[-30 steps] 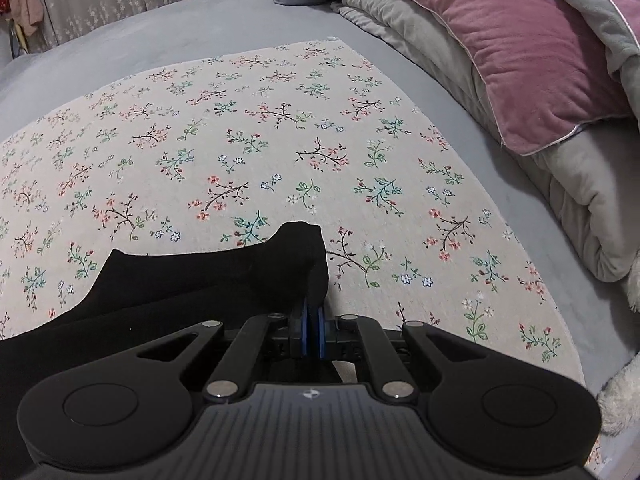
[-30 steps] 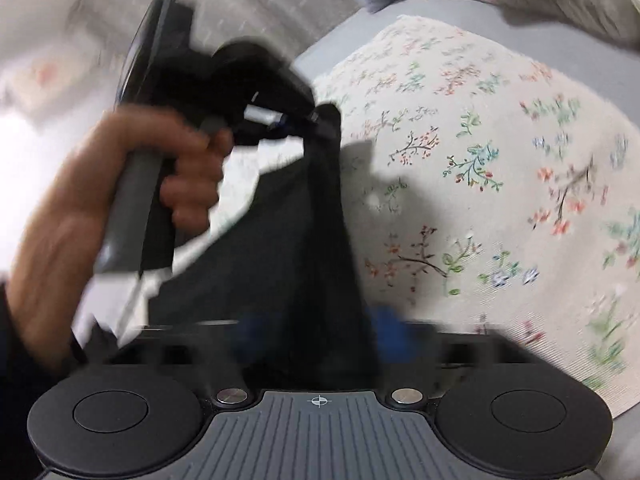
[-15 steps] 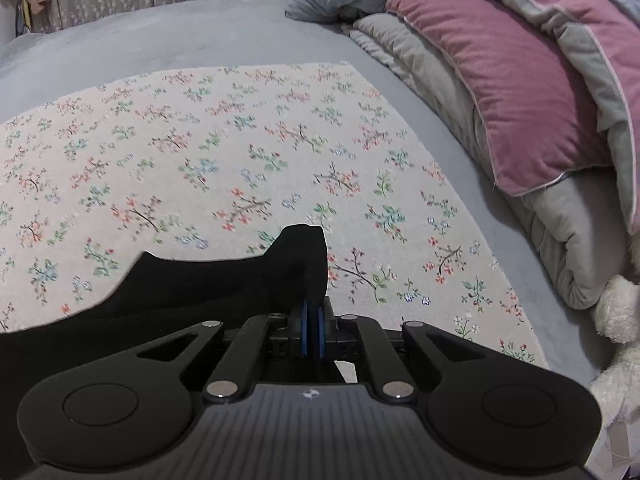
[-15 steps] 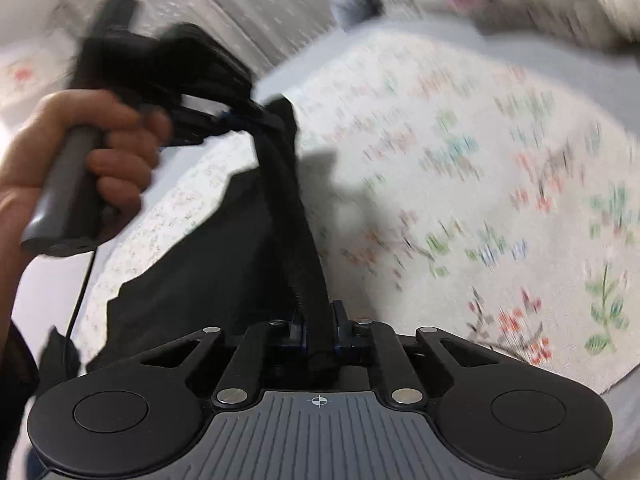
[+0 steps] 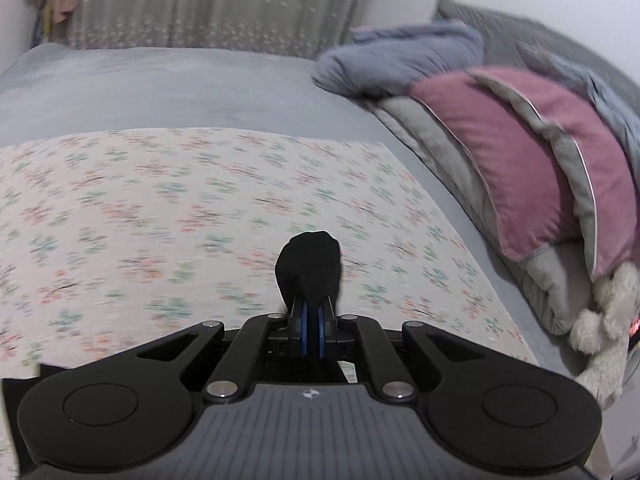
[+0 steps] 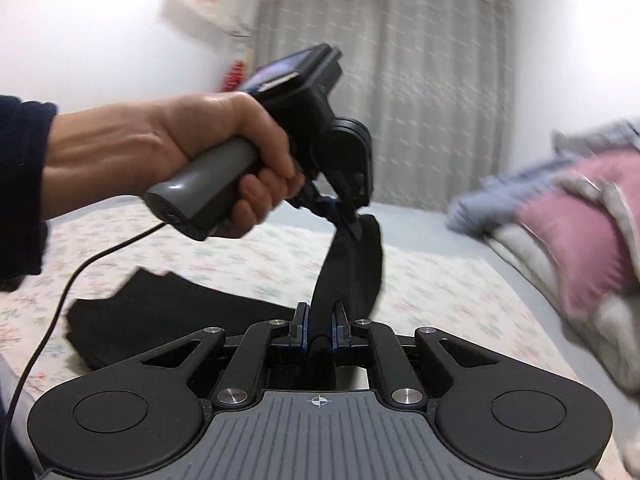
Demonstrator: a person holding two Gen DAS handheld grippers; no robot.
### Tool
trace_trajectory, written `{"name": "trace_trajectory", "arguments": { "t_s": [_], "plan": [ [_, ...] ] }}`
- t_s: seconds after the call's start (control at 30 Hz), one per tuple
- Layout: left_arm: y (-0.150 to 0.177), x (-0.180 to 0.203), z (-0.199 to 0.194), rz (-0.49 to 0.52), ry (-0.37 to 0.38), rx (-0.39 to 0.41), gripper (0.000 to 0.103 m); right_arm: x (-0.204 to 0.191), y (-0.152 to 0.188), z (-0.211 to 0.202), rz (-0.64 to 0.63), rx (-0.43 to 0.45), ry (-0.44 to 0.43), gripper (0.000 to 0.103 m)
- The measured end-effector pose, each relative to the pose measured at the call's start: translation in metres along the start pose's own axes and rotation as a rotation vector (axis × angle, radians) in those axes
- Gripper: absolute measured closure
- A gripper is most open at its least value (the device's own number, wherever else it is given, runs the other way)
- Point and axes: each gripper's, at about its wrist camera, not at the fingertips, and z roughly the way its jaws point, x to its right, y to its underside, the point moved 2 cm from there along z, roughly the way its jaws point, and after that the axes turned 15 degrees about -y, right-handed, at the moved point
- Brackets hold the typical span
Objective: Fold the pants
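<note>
Both grippers clamp the black pants (image 6: 348,276): the left gripper (image 5: 313,330) pinches a bunched edge, the right gripper (image 6: 319,330) has just closed on a taut strip. Between them the cloth hangs above the floral sheet (image 5: 160,208), its rest lying there.

Even, soft indoor light is seen in both views, with no harsh shadows. Straight lines are bent by fisheye distortion, and the corners are blacked out. The floral sheet (image 5: 200,216) and pink pillow (image 6: 576,232) are smeared by motion blur.
</note>
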Motion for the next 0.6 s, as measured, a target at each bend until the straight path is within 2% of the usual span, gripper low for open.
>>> {"name": "trace_trajectory", "arguments": {
  "t_s": [0.13,0.33,0.47,0.53,0.6],
  "plan": [
    [0.014,-0.063,0.001,-0.047,-0.019,0.029,0.085,-0.052,-0.010,0.030,-0.094,-0.007,-0.091,0.094],
    [0.040,-0.146,0.020,-0.152,-0.045,0.008,0.085,-0.115,-0.018,0.076,-0.176,-0.061,-0.197,0.094],
    [0.065,-0.178,0.037,-0.189,-0.039,-0.011,0.085,-0.148,-0.012,0.099,-0.206,-0.109,-0.244,0.094],
    [0.062,-0.187,0.040,-0.178,-0.051,-0.039,0.085,-0.162,-0.006,0.104,-0.224,-0.137,-0.262,0.094],
    [0.058,-0.191,0.032,-0.162,-0.038,0.001,0.085,-0.171,-0.003,0.111,-0.236,-0.158,-0.277,0.094]
  ]
}}
